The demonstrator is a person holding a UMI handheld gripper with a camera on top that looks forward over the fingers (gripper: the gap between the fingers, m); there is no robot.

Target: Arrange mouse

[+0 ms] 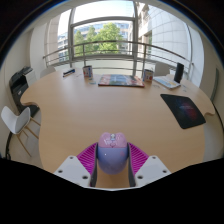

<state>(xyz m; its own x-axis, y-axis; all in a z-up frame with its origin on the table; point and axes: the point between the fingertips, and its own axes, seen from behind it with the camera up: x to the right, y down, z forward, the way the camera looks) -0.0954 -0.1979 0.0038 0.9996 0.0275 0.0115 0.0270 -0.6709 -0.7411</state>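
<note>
- Nearest the lens: gripper (112,166) with its pink-padded fingers (88,158) either side of the mouse (112,152); both pads look to be pressing its flanks, so I read it as clamped on the mouse.
- Mouse is light lilac/grey, nose pointing away from the camera, over the near edge of the wooden table (90,105). Can't tell if it's lifted or resting on the wood.
- Landmark: dark mouse pad (184,110), ahead and well to the right of the mouse, near the table's right edge. Likely the drop target.
- Beyond the pad, at the far edge: a flat mat (121,81) and a few small upright items, too small to identify.
- Chair (18,122) sits on the opposite side from the pad.
- To do it well: keep the squeeze even, carry low and level toward the pad, square the mouse to the pad's edges, set down fully before releasing.
</note>
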